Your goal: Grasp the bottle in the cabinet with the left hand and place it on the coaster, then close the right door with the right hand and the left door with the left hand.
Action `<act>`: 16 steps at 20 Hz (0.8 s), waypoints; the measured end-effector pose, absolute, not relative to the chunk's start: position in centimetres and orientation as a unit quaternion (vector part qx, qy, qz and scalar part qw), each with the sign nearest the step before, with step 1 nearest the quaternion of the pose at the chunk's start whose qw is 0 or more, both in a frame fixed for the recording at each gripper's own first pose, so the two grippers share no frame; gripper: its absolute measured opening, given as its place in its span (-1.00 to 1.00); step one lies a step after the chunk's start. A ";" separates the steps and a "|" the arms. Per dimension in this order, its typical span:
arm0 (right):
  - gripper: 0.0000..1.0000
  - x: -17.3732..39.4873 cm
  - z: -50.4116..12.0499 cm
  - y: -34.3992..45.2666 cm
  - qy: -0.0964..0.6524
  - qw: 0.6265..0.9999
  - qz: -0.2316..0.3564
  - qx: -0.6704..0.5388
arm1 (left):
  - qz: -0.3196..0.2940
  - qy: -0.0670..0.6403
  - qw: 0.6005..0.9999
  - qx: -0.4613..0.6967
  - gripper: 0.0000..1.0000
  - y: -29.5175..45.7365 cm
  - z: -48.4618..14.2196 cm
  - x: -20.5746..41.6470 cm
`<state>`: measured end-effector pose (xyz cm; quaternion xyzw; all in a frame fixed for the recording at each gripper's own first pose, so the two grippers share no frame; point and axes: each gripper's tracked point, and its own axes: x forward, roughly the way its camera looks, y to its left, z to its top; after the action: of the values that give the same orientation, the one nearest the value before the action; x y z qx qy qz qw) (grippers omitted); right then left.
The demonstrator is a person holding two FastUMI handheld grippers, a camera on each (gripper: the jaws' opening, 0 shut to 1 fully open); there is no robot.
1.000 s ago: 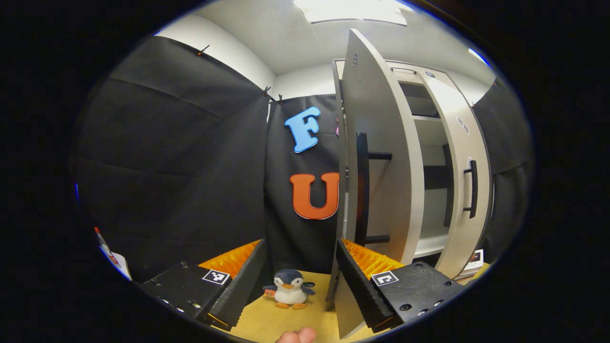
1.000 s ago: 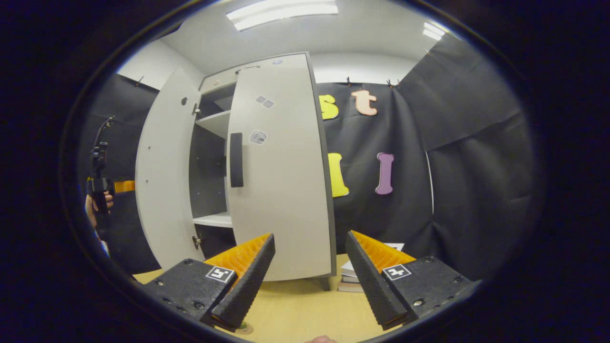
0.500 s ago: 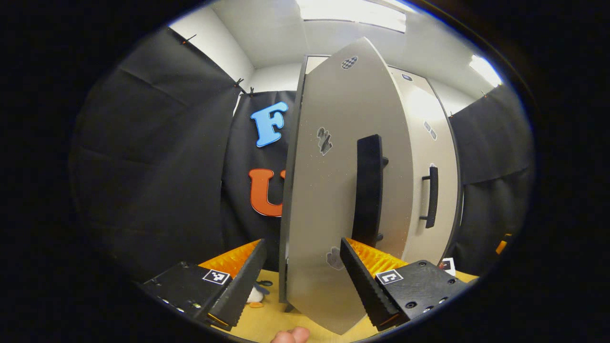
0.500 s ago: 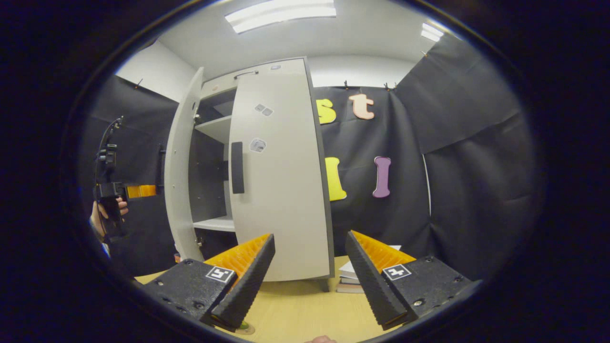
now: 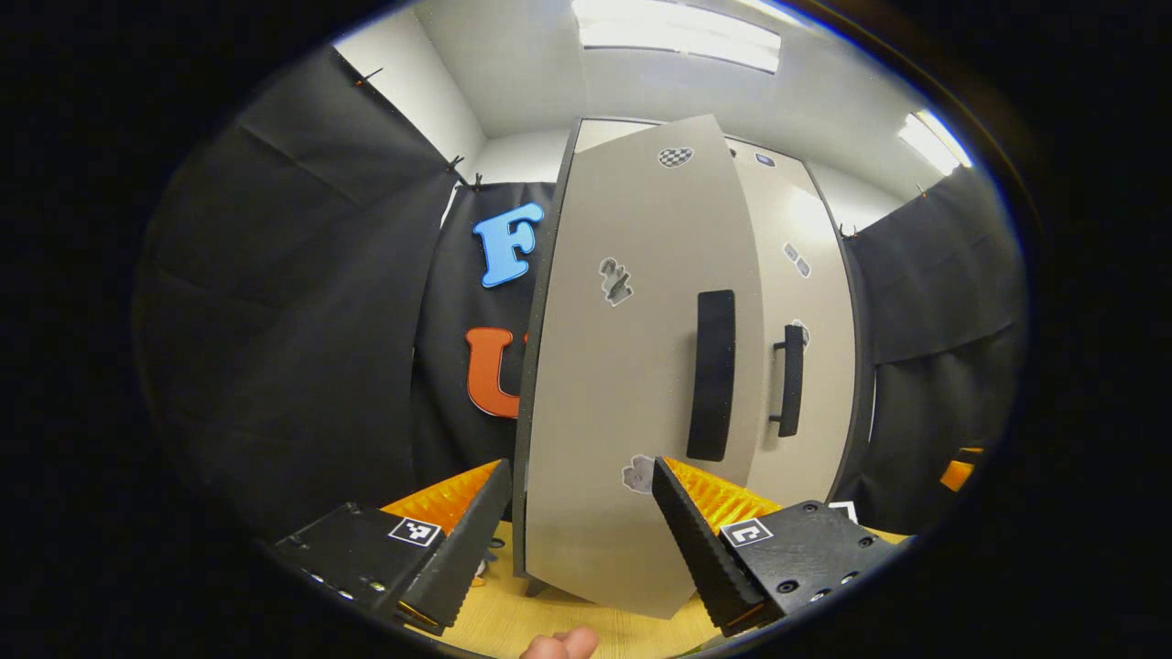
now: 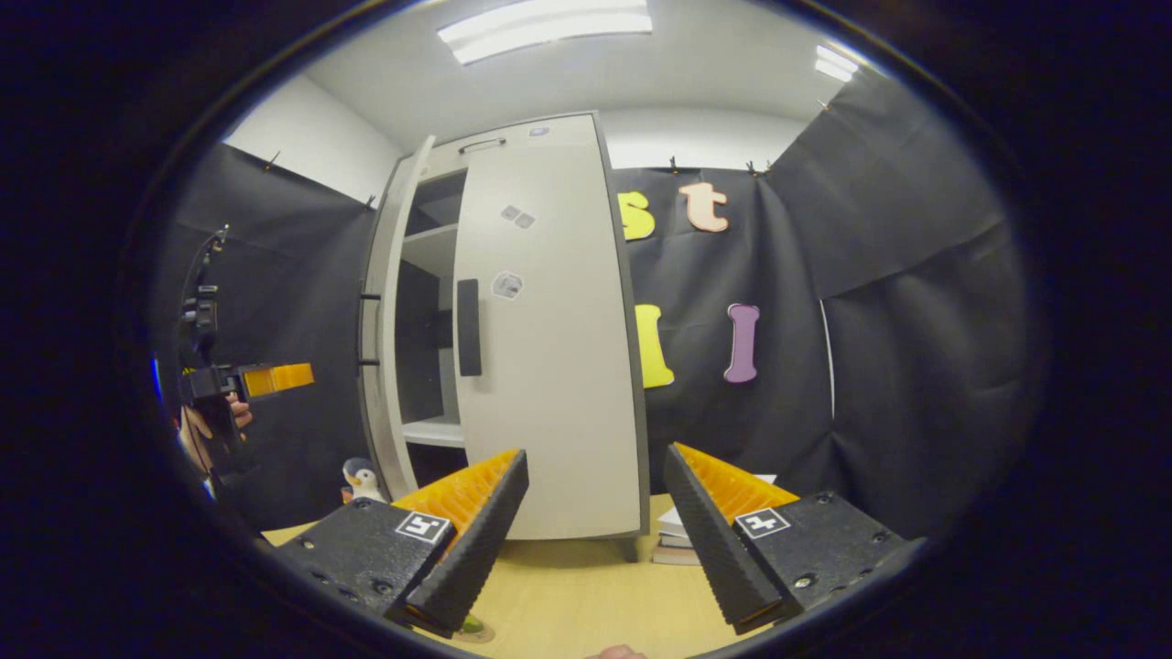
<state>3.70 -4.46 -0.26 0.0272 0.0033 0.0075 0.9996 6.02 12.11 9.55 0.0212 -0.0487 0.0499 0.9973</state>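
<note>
Cabinet booth, door-closing stage. Left claw [image 5: 577, 540], spread and gripping nothing, faces left door [image 5: 632, 384] at 12 o'clock, door almost shut, its handle [image 5: 711, 375] at 1 o'clock. Right door [image 6: 549, 339] looks closed; right claw [image 6: 595, 540] spread, idle over surface [image 6: 586, 595]. Bottle, coaster: cannot tell where. Judgement: push flat on panel near handle, steady, until edges meet; avoid slamming.
</note>
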 end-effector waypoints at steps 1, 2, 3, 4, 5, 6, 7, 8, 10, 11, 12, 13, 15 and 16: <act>0.96 3.8 -0.2 -4.2 0.005 1.000 0.011 0.026 | 0.048 -0.053 0.997 0.026 0.89 11.5 9.4 5.5; 0.96 4.0 -0.2 -3.9 0.006 1.000 0.015 0.026 | 0.047 -0.055 0.997 0.029 0.89 11.1 9.1 5.1; 0.96 4.2 -0.2 -3.5 0.008 0.999 0.019 0.028 | 0.047 -0.054 0.997 0.027 0.99 10.6 8.8 4.5; 0.96 4.1 -0.2 -3.2 0.009 0.999 0.024 0.030 | 0.045 -0.054 0.997 0.020 0.89 10.1 8.4 4.0; 0.96 4.2 -0.1 -2.8 0.007 0.999 0.030 0.033 | 0.043 -0.055 0.998 0.010 0.99 9.5 7.9 3.5; 0.96 4.2 0.2 -2.5 0.005 0.999 0.034 0.035 | 0.042 -0.059 0.997 0.003 0.99 9.1 7.7 3.1; 0.96 4.3 0.1 -2.2 0.004 0.999 0.038 0.036 | 0.043 -0.064 0.997 -0.001 0.89 9.0 7.5 2.7; 0.96 4.4 0.0 -1.9 0.005 0.998 0.042 0.038 | 0.047 -0.066 0.997 -0.002 0.90 9.0 7.0 2.3; 0.96 4.2 -0.3 -1.4 0.011 0.998 0.049 0.042 | 0.060 -0.065 0.996 -0.001 1.00 9.2 5.6 1.5; 0.96 4.1 -0.5 -1.2 0.014 0.998 0.053 0.044 | 0.069 -0.060 0.996 0.000 0.90 9.3 4.7 1.0; 0.96 4.1 -0.5 -1.1 0.017 0.997 0.055 0.044 | 0.074 -0.057 0.996 0.001 0.90 9.3 4.0 0.7; 0.96 4.1 -0.8 -1.1 0.020 0.997 0.055 0.045 | 0.077 -0.055 0.995 0.002 0.99 9.2 3.3 0.3; 0.96 4.1 -0.9 -0.9 0.022 0.997 0.060 0.051 | 0.076 -0.052 0.996 0.007 0.90 8.7 2.1 -0.2; 0.96 4.2 -0.8 -0.7 0.018 0.996 0.063 0.056 | 0.076 -0.050 0.996 0.010 0.90 8.5 1.7 -0.4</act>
<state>4.16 -0.67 -0.76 0.0556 0.0184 0.0630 0.9963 -0.42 8.45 1.68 0.0095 -0.0502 0.0758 0.9958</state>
